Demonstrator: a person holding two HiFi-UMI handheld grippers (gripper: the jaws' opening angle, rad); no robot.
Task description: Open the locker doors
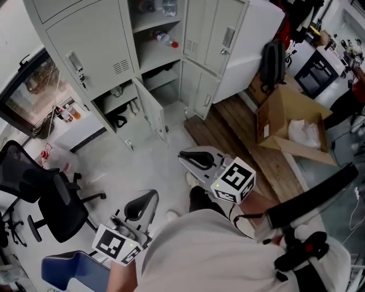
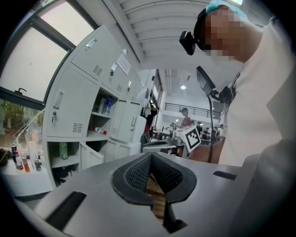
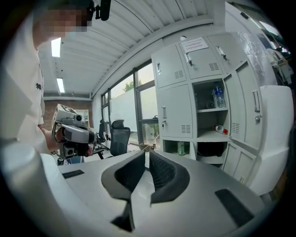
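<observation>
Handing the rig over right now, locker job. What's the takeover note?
Left tool: jaws together, empty, held near the person's body.
Right tool: jaws a slit apart, empty, also well short of the lockers.
Done: middle column stands open; lower-left door is swung out.
Left: upper-left door is shut, and so is the top-left door above it. I cannot tell the right column's state.
Next, probably: step in and pull the upper-left door's handle.

one locker bank (image 1: pixel 91 40), one cardboard box (image 1: pixel 265 122)
</observation>
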